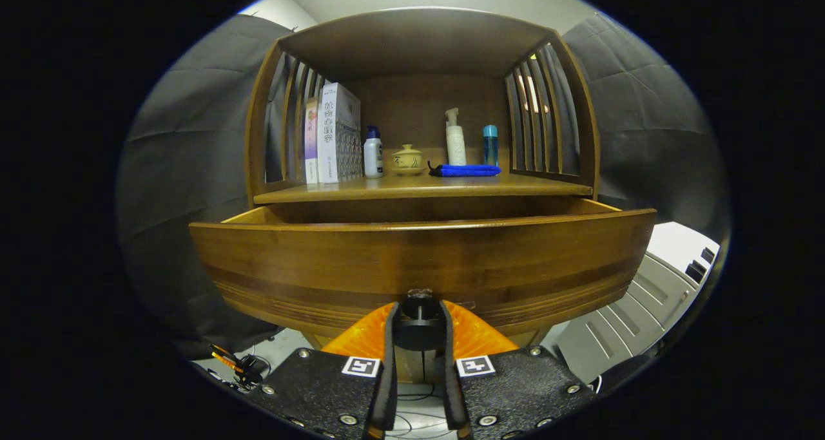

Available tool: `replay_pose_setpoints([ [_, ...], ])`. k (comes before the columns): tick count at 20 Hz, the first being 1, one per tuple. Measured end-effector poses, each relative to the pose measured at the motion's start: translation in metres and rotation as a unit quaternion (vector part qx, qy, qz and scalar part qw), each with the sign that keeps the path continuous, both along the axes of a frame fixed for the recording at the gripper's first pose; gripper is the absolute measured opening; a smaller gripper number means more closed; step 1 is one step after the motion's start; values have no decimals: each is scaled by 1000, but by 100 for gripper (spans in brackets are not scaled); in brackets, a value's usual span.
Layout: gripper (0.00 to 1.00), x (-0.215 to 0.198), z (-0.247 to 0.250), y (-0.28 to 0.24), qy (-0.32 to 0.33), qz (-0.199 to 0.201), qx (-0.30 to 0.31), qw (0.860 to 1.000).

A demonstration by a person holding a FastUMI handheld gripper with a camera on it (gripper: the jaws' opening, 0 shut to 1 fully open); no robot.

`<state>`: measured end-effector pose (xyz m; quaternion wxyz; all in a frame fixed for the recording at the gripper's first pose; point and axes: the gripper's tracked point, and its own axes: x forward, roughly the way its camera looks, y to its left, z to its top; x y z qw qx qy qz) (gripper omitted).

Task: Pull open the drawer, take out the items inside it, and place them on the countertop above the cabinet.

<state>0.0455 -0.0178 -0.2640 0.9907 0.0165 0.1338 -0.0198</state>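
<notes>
At the drawer (422,259) front, your tongs (419,327) are clamped on its dark knob (419,311), both fingers pressing its sides. The drawer stands pulled out below the surface (422,187), which carries books (335,134), bottles (456,140), a lidded pot (407,160) and a blue cloth (465,169)

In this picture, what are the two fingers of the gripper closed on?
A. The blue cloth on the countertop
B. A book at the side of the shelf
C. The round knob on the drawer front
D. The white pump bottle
C: the gripper has both fingers pressed on the dark round knob of the drawer, which stands pulled out below the countertop.
</notes>
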Motion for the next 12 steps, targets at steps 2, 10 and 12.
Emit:
replay_pose_setpoints([
  [2,29,-16,-1,3,3,0,2,1000],
  [10,29,-64,-9,12,17,15,4,1000],
  [12,29,-72,-11,14,20,19,1,1000],
])
